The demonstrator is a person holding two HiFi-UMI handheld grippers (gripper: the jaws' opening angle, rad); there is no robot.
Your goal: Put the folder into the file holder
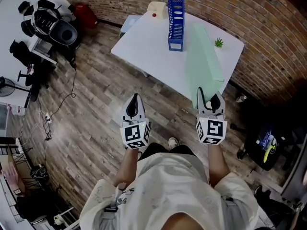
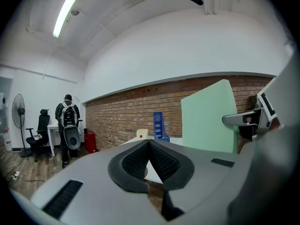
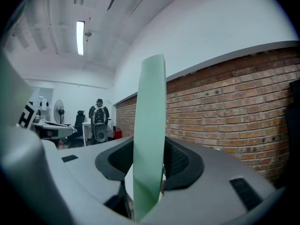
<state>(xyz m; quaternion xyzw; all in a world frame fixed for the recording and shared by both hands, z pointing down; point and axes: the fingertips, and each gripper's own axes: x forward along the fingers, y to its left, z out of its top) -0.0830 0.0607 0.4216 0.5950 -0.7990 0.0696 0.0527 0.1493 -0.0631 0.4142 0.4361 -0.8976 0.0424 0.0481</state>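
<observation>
Right gripper (image 3: 150, 158): jaws clamped on the green folder (image 3: 149, 125). The folder sits edge-on between the two pads (image 3: 180, 161), one pad on each broad face, gripped at its near end. The rest of the folder sticks out past the fingertips, forward and up. In the head view it reaches from the jaws up across the right part of the white table (image 1: 148, 47); the left gripper view shows its broad face standing upright.

Left gripper (image 2: 149, 142): jaws together at the tips with nothing between them. It is level with the right gripper, a clear gap between the two, and is not touching the folder.

The blue file holder (image 1: 176, 20) stands upright on the table, near the far side. The folder is not in it; in the head view the folder's far end shows to the right of the holder. Whether the folder hangs over the tabletop or short of it I cannot tell.

Also on the table are a small green plant (image 1: 218, 43), right of the folder, and a cream box (image 1: 156, 8) at the far edge. The person stands on the wood floor (image 1: 96, 128) in front of the table, with the brick wall (image 1: 268, 28) behind it.
</observation>
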